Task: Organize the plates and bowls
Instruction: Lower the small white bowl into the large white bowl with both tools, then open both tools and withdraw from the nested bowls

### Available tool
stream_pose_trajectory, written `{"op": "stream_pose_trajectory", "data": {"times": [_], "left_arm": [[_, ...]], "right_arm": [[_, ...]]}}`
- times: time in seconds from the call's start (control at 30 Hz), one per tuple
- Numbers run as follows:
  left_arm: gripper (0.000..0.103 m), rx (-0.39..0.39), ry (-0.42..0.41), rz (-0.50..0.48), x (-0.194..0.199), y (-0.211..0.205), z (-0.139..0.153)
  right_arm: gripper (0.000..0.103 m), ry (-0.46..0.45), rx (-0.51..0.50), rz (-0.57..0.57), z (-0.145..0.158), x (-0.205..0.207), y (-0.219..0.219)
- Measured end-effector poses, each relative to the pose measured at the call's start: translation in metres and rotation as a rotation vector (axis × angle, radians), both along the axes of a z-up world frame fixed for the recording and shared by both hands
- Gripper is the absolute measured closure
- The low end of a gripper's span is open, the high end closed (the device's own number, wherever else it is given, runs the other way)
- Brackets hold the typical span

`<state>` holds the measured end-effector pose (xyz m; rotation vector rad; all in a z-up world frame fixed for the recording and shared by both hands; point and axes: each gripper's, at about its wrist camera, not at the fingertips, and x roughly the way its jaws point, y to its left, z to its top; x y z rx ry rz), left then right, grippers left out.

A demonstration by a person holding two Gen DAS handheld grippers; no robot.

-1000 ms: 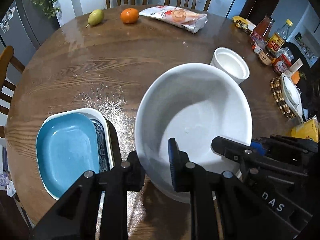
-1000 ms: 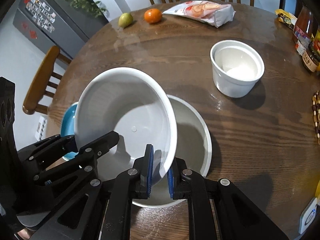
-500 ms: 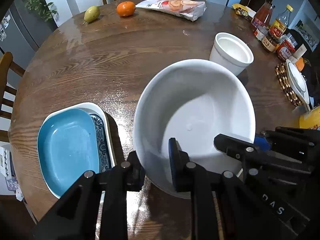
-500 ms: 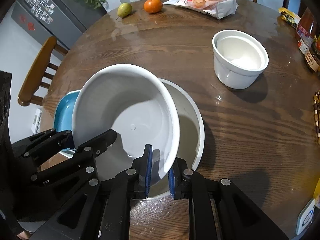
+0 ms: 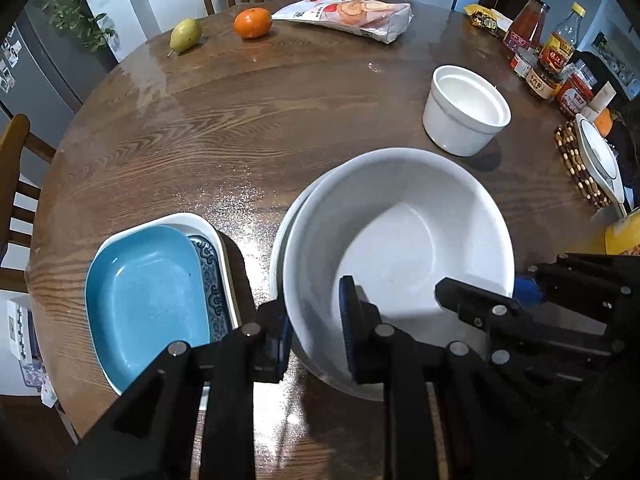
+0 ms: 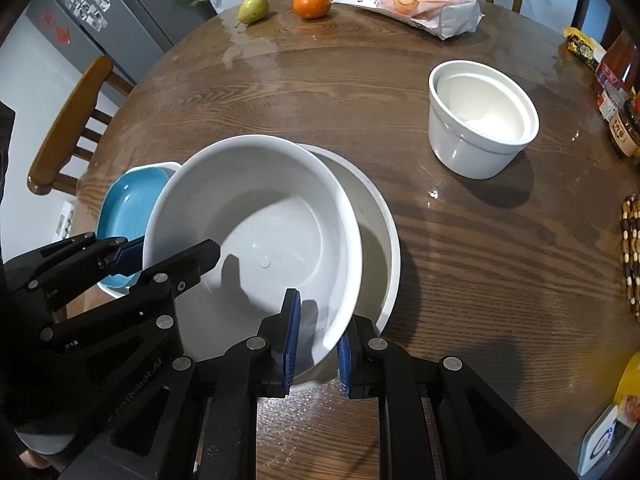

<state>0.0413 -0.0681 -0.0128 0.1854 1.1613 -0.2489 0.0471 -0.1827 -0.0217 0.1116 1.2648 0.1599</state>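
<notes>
Two grippers pinch one white bowl by its near rim, over a wider white bowl.

The left gripper and right gripper each clamp the white bowl wall between their blue pads, one inside, one outside. It sits tilted in the larger bowl; whether it rests fully there is unclear. Left of the fingers, a blue dish lies nested in a patterned dish. Beyond, open round wooden table reaches a white ramekin.

Round wooden table, wooden chairs, grey fridge, white walls.
</notes>
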Motion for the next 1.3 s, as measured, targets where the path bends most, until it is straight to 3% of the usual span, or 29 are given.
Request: {"op": "stream_pose_trajectory", "data": {"times": [0.47, 0.53, 0.67, 0.87, 1.03, 1.2, 1.3], "left_arm": [[0.073, -0.003, -0.027, 0.005, -0.006, 0.002, 0.007], [0.064, 0.008, -0.041, 0.01, -0.007, 0.003, 0.009], [0.061, 0.0, -0.053, 0.021, -0.008, 0.006, 0.013], [0.058, -0.012, -0.067, 0.045, -0.01, 0.011, 0.018], [0.037, -0.033, -0.072, 0.062, -0.012, 0.013, 0.021], [0.027, -0.058, -0.075, 0.1, -0.013, 0.017, 0.025], [0.027, -0.06, -0.083, 0.115, -0.014, 0.019, 0.028]], "right_arm": [[0.085, -0.039, -0.048, 0.007, 0.009, -0.009, 0.002], [0.085, -0.049, -0.045, 0.002, 0.011, -0.011, 0.001], [0.084, -0.068, -0.044, -0.01, 0.017, -0.014, -0.003], [0.067, -0.094, -0.047, -0.029, 0.023, -0.019, -0.008], [0.065, -0.103, -0.034, -0.028, 0.026, -0.02, -0.009], [0.05, -0.131, -0.03, -0.044, 0.032, -0.024, -0.014], [0.048, -0.146, -0.026, -0.063, 0.036, -0.027, -0.018]]}}
